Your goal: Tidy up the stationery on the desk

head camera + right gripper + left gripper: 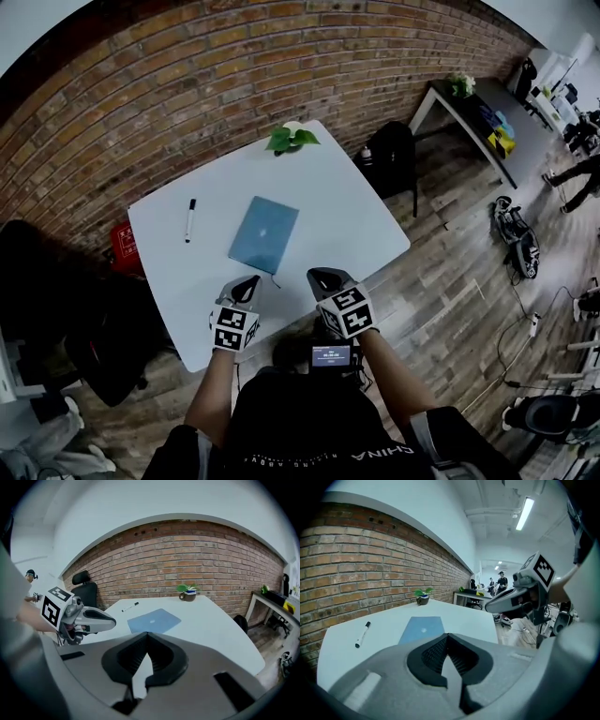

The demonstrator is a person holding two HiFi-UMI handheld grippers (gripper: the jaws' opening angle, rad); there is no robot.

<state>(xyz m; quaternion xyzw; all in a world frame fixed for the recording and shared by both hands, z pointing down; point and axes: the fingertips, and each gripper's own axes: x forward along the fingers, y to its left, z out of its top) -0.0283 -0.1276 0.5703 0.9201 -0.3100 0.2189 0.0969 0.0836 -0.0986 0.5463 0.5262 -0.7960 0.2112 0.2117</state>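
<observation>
My left gripper (246, 284) and right gripper (325, 278) sit at the table's (356, 225) near edge, fingers closed on nothing. The pen (190, 220) lies well ahead, left of the laptop (263, 234). I'd open the left fingers early and pinch the pen mid-barrel, across its length.

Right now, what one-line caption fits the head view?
Shut and empty, left tool and right tool hover at the white desk's near edge, short of blue laptop, marker and plant.
</observation>
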